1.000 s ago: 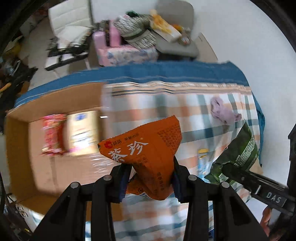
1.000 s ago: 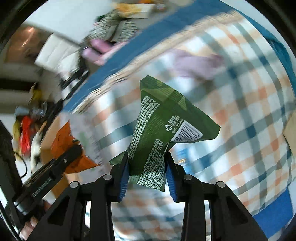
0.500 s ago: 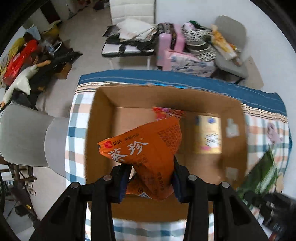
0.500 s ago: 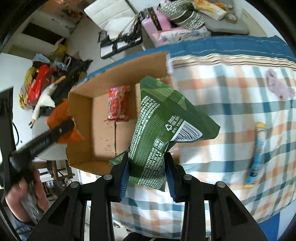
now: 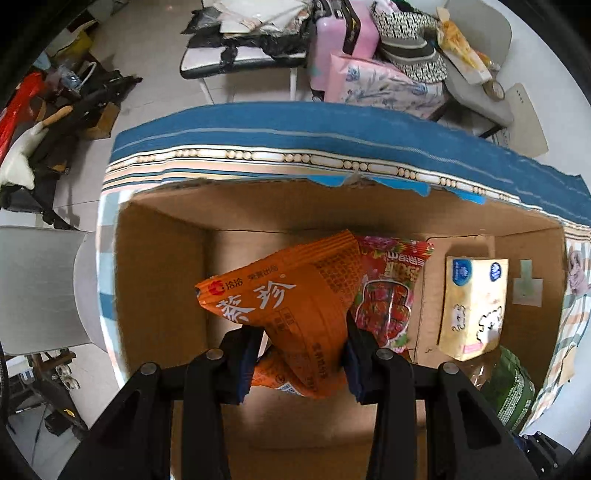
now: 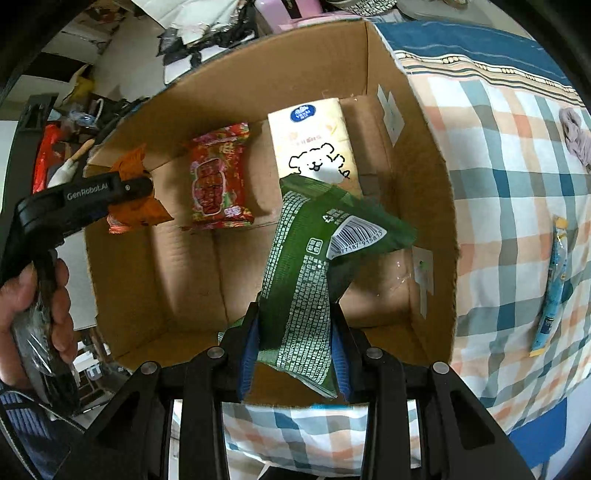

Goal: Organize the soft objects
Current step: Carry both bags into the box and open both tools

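The left claw (image 5: 301,356) is clamped on an orange bag (image 5: 291,314), up over the box (image 5: 159,280); the right claw (image 6: 293,354) squeezes a green bag (image 6: 306,266) over the box too; inside lie a red pack (image 6: 218,184) & a tissue pack (image 6: 314,147), side by side; a blue stick pack (image 6: 554,280) lies on the checked cloth (image 6: 498,166) w/ a purple rag (image 6: 576,136).

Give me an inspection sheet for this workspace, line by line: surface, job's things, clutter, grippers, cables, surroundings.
Surface: plaid tablecloth with a blue border.
Job's things: cardboard box open, holding a red snack packet and a tissue pack lying flat.
Clutter: purple cloth and blue stick packet on the cloth outside the box.
Grippers: left gripper shut on the orange bag; right gripper shut on the green bag; both over the box.
Cables: nothing seen.
Surroundings: pink suitcase, grey chair, floor piles.
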A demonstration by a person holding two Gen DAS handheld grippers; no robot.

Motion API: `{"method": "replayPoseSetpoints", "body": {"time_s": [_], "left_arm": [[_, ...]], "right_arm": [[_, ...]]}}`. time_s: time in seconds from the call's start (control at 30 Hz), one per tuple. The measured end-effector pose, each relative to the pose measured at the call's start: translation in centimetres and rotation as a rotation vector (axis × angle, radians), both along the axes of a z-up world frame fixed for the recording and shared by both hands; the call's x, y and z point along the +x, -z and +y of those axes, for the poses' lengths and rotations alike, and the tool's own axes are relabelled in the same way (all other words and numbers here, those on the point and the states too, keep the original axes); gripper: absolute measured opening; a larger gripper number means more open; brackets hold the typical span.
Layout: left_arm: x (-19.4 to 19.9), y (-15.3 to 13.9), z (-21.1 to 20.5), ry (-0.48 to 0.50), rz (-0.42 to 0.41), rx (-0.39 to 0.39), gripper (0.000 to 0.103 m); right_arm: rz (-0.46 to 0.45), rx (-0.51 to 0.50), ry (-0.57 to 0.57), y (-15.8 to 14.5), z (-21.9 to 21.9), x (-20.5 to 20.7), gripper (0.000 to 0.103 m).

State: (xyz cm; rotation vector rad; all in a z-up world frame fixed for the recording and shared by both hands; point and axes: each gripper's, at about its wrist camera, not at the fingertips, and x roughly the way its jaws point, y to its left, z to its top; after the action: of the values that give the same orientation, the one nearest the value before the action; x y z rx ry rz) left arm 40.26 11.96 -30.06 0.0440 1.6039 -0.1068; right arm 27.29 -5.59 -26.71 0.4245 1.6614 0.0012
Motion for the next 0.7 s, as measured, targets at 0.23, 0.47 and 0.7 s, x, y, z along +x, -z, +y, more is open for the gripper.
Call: {"method": "replayPoseSetpoints", "body": {"time_s": [0.23,0.47,0.7], "left_arm": [[0.7,1.3,-0.4,0.009,0.036,0.008,0.042],[0.0,-0.3,0.3,-0.02,0.041,-0.027,0.058],[-2.4,-4.2,0.5,0.002,-0.045,-0.048,0.091]], "right_arm": [[0.039,-0.024,0.007,1.5,-0.1,0.1,0.037],[0.025,-0.02,0.01,0.3,-0.2,0.3,0.05],[-0.001,-0.04,-0.014,-1.6,-0.4,0.0,0.065]]}}
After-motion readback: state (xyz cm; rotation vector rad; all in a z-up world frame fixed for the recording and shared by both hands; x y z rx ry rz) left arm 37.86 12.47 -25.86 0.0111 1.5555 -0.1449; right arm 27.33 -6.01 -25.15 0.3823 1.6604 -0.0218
